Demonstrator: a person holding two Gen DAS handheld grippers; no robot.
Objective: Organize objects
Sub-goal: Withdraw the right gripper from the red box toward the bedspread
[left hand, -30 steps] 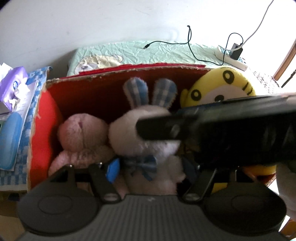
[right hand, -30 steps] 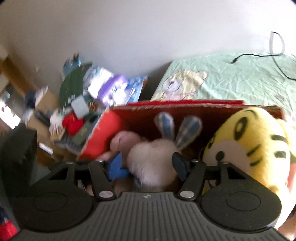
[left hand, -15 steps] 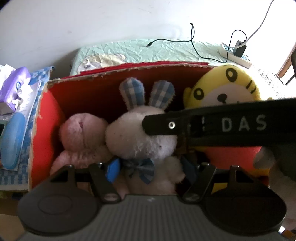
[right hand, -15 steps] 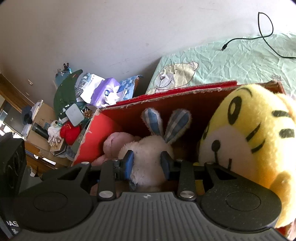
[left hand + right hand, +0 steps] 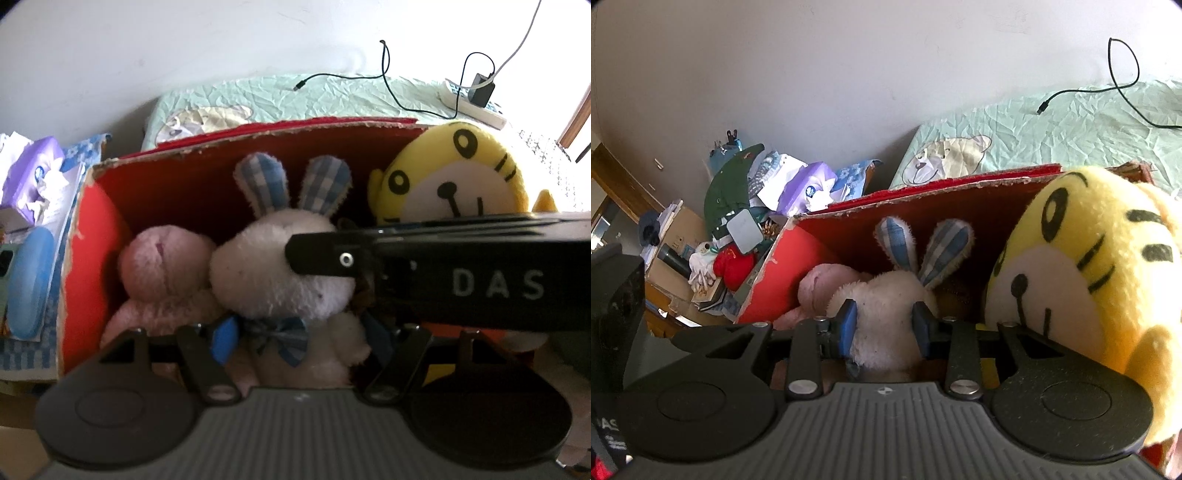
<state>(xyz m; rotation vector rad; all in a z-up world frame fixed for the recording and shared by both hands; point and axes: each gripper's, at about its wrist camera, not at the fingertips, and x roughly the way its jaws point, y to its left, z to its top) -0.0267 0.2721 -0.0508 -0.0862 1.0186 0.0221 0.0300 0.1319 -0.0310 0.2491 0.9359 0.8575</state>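
Fluffy white rabbit [image 5: 886,317] in torn red cardboard box [image 5: 783,273]

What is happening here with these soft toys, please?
A person is sorting plush toys in a red cardboard box. The right gripper is shut on the head of the white rabbit, which sits between a pink plush and a yellow tiger. The left gripper waits near the rabbit's body, jaws opening slightly.
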